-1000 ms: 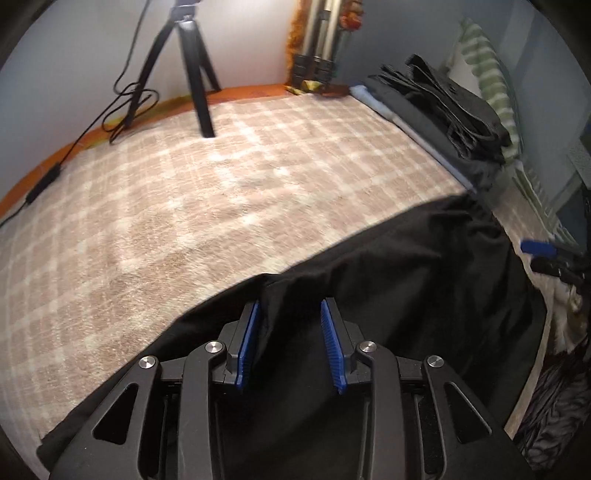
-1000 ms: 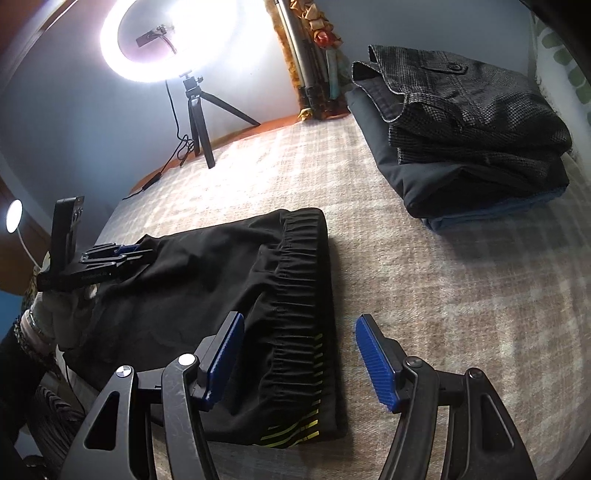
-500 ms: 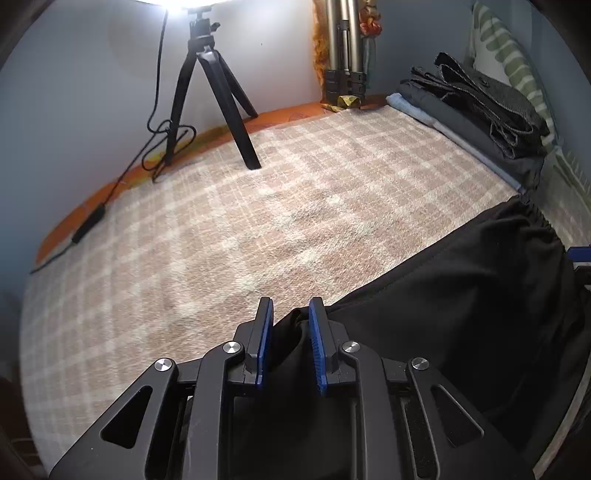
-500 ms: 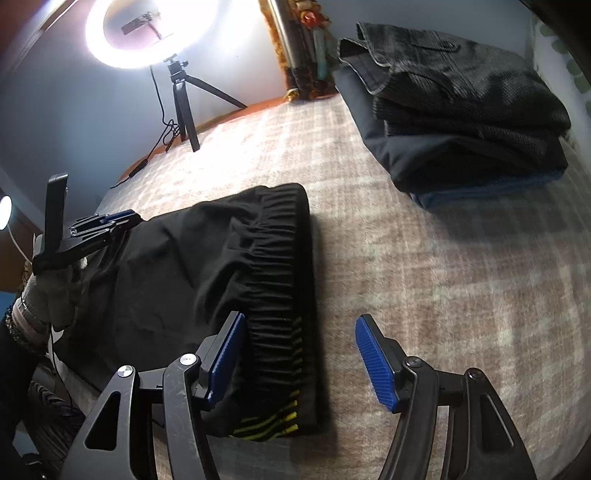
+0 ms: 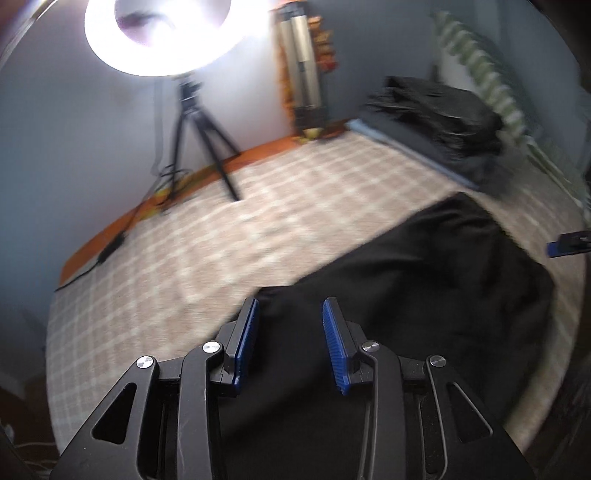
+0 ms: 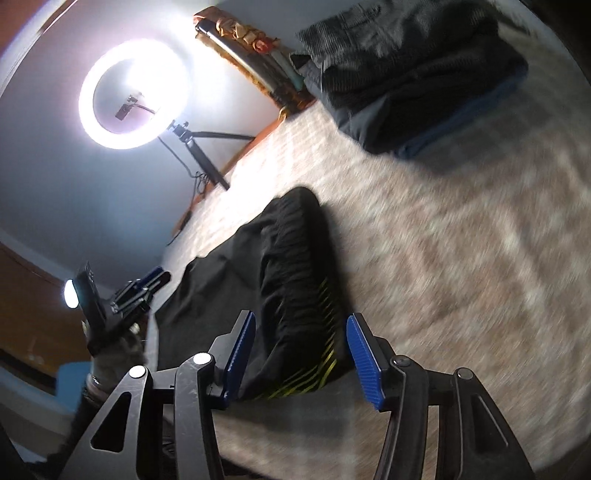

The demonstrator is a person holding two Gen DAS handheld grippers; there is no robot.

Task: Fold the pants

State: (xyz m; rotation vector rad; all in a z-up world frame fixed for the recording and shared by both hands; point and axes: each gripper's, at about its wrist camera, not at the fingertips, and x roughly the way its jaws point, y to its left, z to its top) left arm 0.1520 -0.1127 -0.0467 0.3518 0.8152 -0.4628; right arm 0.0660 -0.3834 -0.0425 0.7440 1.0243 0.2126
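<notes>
Black pants [image 5: 424,280] lie folded on the checked bedspread [image 5: 221,236]. In the right wrist view the pants [image 6: 266,266] show their gathered waistband with yellow stripes [image 6: 317,332]. My left gripper [image 5: 290,325] is open and empty, its blue pads above the fabric's left end. My right gripper [image 6: 299,350] is open and straddles the striped waistband corner without closing on it. The left gripper also shows in the right wrist view [image 6: 140,288], and a blue pad of the right gripper shows at the right edge of the left wrist view [image 5: 565,245]. Both views are blurred by motion.
A stack of folded dark clothes [image 5: 436,118] [image 6: 413,70] sits at the far right of the bed. A lit ring light on a tripod [image 5: 162,33] [image 6: 133,96] stands at the far edge with a cable. A striped pillow [image 5: 491,81] lies behind the stack.
My left gripper was shut on the pants' fabric half a second ago and has now opened and let it go. Both grippers have tilted upward; the right one has stayed open by the waistband.
</notes>
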